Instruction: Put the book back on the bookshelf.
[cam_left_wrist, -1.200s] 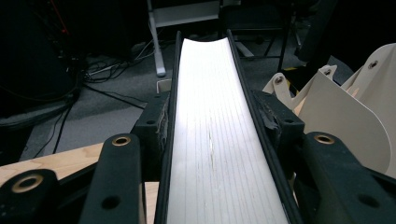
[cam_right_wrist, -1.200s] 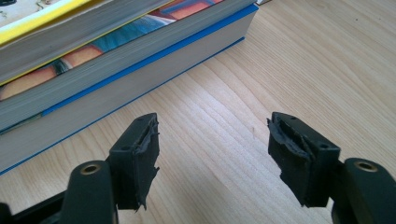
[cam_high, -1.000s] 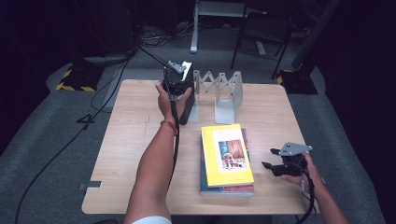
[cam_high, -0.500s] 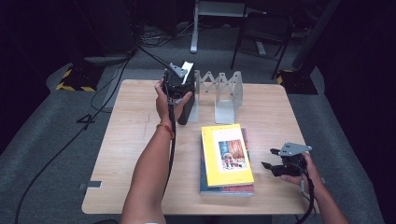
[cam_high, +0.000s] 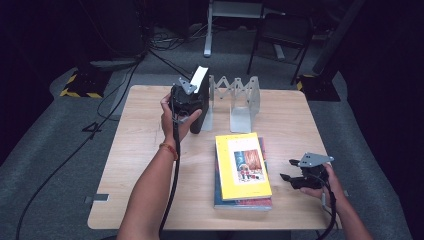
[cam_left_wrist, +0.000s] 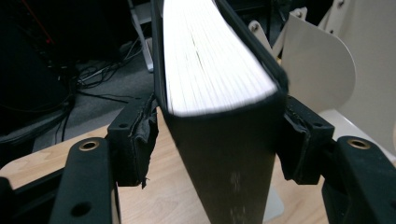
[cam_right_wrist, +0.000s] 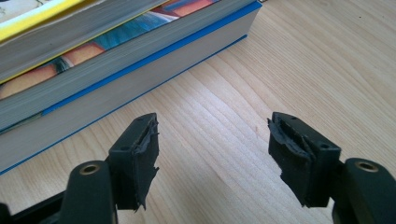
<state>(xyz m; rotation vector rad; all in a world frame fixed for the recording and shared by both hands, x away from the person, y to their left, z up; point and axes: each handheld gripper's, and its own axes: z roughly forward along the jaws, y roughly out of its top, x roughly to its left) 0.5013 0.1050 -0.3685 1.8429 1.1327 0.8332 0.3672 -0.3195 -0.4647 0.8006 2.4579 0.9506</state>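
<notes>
A stack of books, yellow-covered one on top (cam_high: 243, 166), is seen lying flat on the wooden table (cam_high: 140, 170), with black cables (cam_high: 107, 102) strewn over the grey floor and a hazard-striped base (cam_high: 79, 86) beyond the table's far left corner.

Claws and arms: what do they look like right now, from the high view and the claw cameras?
Both claws, left and right, are black with a grey three-cornered top plate and a trailing black cable. Their jaws carry frayed black pads and brass-ringed screw holes. The forearms are bare of sleeves; an orange bangle circles the left wrist.
</notes>
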